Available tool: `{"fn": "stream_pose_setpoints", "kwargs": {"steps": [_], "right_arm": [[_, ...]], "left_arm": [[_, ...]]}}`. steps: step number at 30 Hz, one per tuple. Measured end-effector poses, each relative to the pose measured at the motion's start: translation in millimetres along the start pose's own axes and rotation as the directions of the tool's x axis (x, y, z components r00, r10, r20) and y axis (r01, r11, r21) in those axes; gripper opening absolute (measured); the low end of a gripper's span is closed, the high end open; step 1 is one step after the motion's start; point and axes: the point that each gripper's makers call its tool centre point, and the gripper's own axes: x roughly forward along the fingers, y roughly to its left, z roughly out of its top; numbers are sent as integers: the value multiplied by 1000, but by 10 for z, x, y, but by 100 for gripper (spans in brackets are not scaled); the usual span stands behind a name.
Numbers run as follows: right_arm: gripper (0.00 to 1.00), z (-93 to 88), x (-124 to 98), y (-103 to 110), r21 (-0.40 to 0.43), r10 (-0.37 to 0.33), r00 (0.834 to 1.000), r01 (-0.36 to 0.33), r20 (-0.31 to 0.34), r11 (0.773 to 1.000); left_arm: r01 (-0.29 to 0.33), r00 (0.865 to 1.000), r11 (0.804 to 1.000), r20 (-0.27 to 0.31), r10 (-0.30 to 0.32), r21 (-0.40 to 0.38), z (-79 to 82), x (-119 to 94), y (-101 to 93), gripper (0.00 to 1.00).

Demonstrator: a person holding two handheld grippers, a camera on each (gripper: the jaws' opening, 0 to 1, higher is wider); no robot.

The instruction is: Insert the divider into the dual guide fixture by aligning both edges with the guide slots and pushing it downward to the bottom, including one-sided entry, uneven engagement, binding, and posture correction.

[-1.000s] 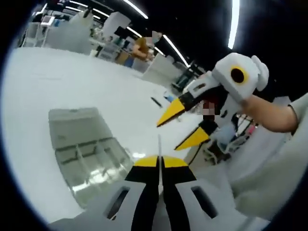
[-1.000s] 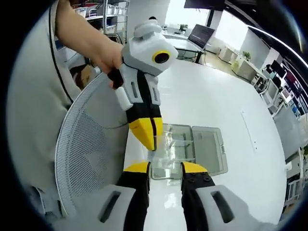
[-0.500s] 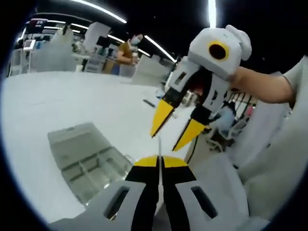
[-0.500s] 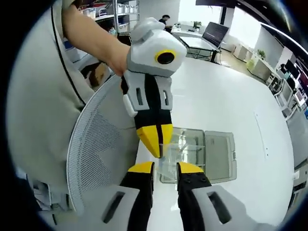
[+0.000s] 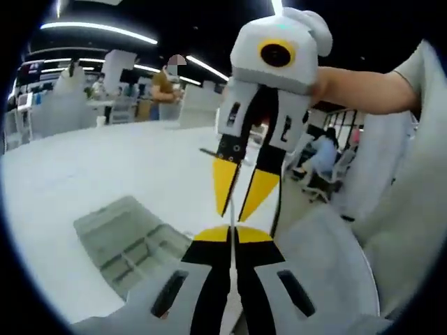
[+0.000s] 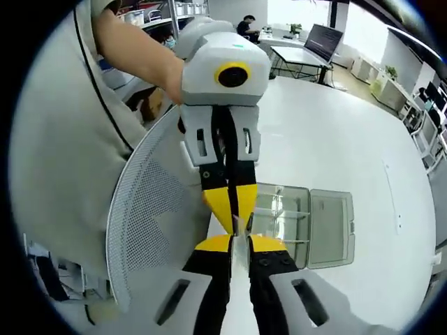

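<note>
Left gripper (image 5: pixel 231 234) had its jaws pinched nearly closed on the thin clear divider (image 5: pixel 232 206), held on edge above the table (image 5: pixel 84 167) near its edge, with the right gripper (image 5: pixel 241 197) facing it tip to tip, jaws narrow around the divider's far end. In the right gripper view, right gripper (image 6: pixel 239 241) and left gripper (image 6: pixel 230 209) met over the divider (image 6: pixel 248 225). Clear fixture (image 6: pixel 302 223) lay open on the table (image 6: pixel 328 153) just beyond, apart from both.
</note>
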Motion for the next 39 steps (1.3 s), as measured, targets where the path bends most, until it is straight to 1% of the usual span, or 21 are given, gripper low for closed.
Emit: {"fn": "stream_pose_setpoints", "kwargs": {"steps": [3,8,11,13,15,16,18,20,25,30,36,37,39], "right_arm": [[2,-2,6,-2,9,10,1000,-10,-6,1000],[0,-10,27,13,-2,28,999,-28,-23,1000],[0,-17,42,56,-3,54,998,-54,-28,999],[0,-27,56,68,21,66,997,-66,-25,998],[0,-30,60,62,49,65,998,-64,-24,997],[0,-28,61,55,46,65,998,-64,-21,997],[0,-25,60,47,89,63,998,-62,-14,994],[0,-23,65,38,111,64,998,-62,-13,992],[0,-26,81,46,151,74,997,-70,-21,986],[0,1,79,11,203,67,998,-65,-4,977],[0,49,107,-34,255,58,998,-58,9,965],[0,54,119,-47,282,54,998,-56,17,958],[0,41,135,-46,283,56,998,-58,18,957]], "left_arm": [[3,1000,1000,2,-3,19,0,1,3,0],[9,1000,998,0,-9,58,-9,-4,-9,0],[20,1000,996,-7,-19,91,-36,-4,-19,0],[25,1000,995,-10,-24,99,-53,-3,-23,0],[25,1000,993,-6,-25,111,-55,0,-15,0],[23,1000,994,-1,-23,111,-55,0,-3,0],[16,1000,994,8,-17,106,-51,0,16,0],[11,1000,994,10,-12,105,-50,0,32,1],[10,1000,993,-12,-9,121,-83,16,40,2],[8,1000,995,-10,-7,100,-91,1,79,3],[-1,999,996,-33,4,91,-143,11,128,4],[-7,999,996,-36,11,92,-153,14,138,4],[-11,999,996,-40,14,89,-168,13,145,5]]}}
